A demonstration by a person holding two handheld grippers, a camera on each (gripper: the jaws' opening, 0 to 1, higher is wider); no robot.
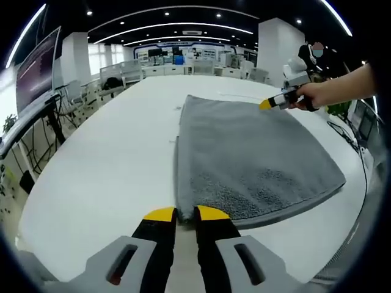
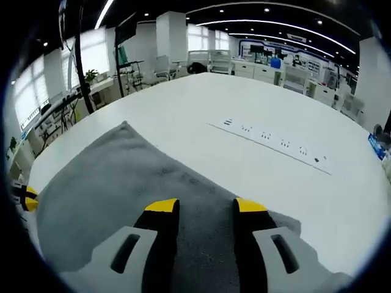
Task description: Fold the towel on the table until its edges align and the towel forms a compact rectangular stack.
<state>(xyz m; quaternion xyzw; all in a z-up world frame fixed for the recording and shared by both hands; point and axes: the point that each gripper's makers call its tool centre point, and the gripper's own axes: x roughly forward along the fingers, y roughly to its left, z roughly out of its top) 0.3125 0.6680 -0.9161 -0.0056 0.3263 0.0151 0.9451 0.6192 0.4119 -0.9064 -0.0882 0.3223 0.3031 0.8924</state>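
Note:
A grey towel [image 1: 250,159] lies flat on the white table [image 1: 110,165], its thicker near edge facing me. My left gripper [image 1: 186,213] sits at the towel's near left corner, its yellow-tipped jaws drawn close together with the corner between them. In the right gripper view the towel [image 2: 122,183] spreads under my right gripper [image 2: 206,206], whose jaws stand wide apart above the cloth with nothing held. That right gripper [image 1: 275,102] also appears at the towel's far right edge, held by a person's hand [image 1: 324,93]. The left gripper's yellow tip [image 2: 25,199] peeks in at the left.
A row of flush sockets [image 2: 275,143] runs across the table [image 2: 201,110] beyond the towel. A blue object [image 2: 377,146] lies near the table's right edge. A cable [image 1: 348,137] trails off the right side. Desks and chairs stand around the table.

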